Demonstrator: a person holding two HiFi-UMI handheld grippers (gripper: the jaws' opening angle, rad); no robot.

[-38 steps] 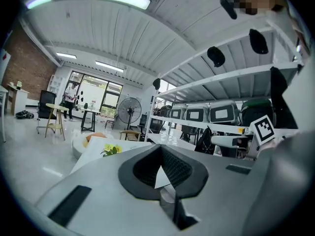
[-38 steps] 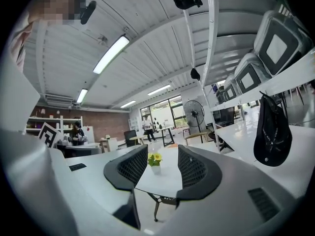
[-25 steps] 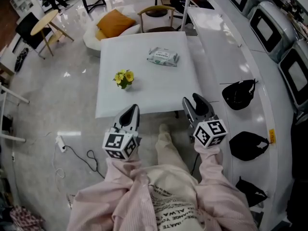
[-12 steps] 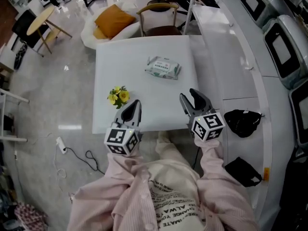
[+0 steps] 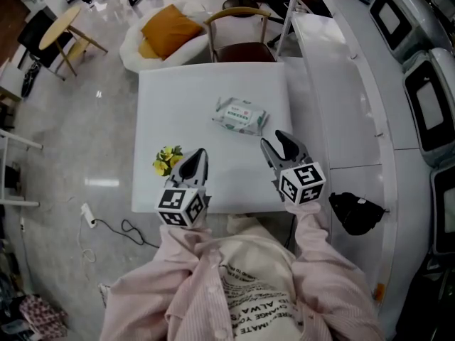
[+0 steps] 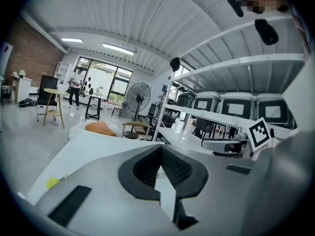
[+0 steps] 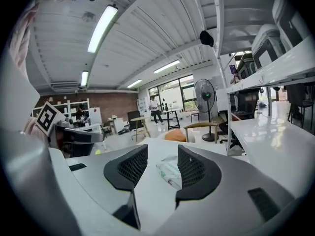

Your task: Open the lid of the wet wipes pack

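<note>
The pack lies flat mid-table, near and ahead of my right claw, whose jaws stand apart, empty. My left claw is closed, beside the flowers. I'm on the approach; next, reach its lid.

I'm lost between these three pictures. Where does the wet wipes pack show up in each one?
Head view: pack just above centre, lying on the table.
Left gripper view: not clearly in it; the closed jaws cover the table's middle.
Right gripper view: pack low at centre, seen between the open jaws.
Shared landmark: the orange cushion beyond the table.
</note>
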